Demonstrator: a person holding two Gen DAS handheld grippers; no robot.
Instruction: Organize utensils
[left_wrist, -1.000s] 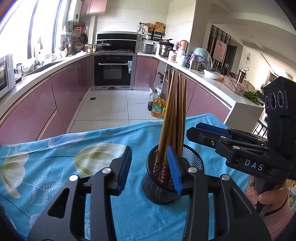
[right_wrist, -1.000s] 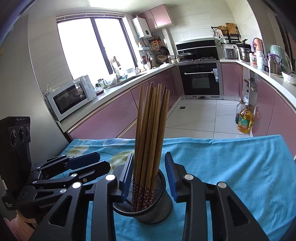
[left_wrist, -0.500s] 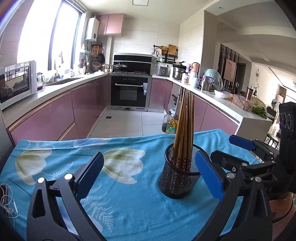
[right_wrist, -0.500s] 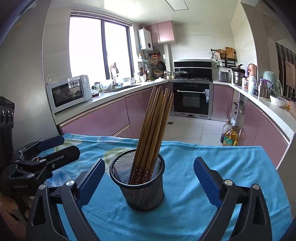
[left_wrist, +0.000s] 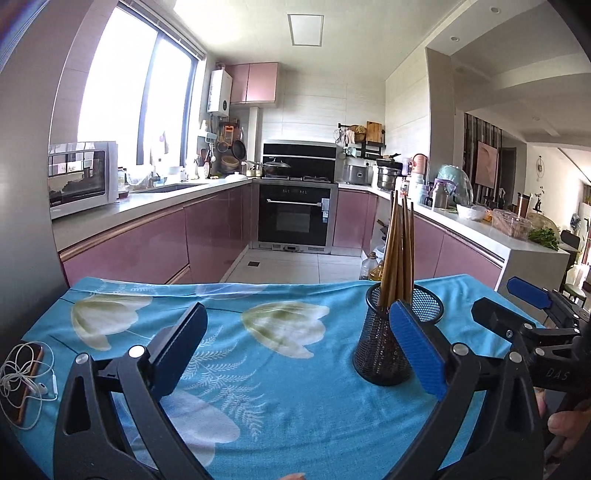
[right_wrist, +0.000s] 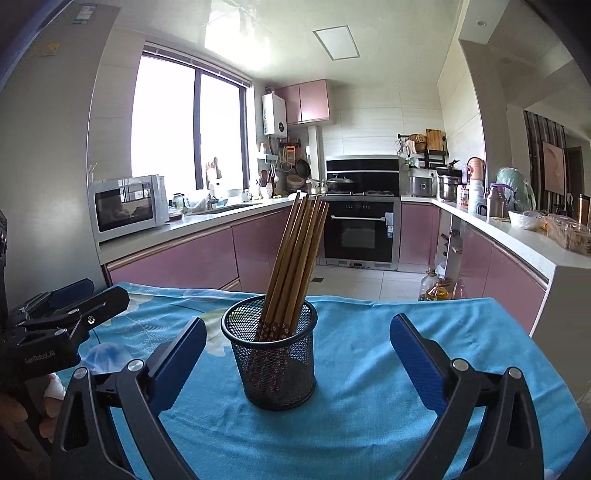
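two hand-held grippers are showing, both with jaws spread wide and holding nothing. the left hand-held gripper (left_wrist: 295, 350) and the right hand-held gripper (right_wrist: 297, 358) have just been opening, with nothing pressed between the blue pads. one black mesh cup (right_wrist: 273, 354) is standing upright on the table's blue floral cloth (right_wrist: 369, 369), apart from both. one bundle of wooden chopsticks (right_wrist: 295, 258), too tightly packed to count, is leaning inside it. one phone (left_wrist: 22, 384) with one tangle of white earphones (left_wrist: 27, 373) is lying at the cloth's left edge.
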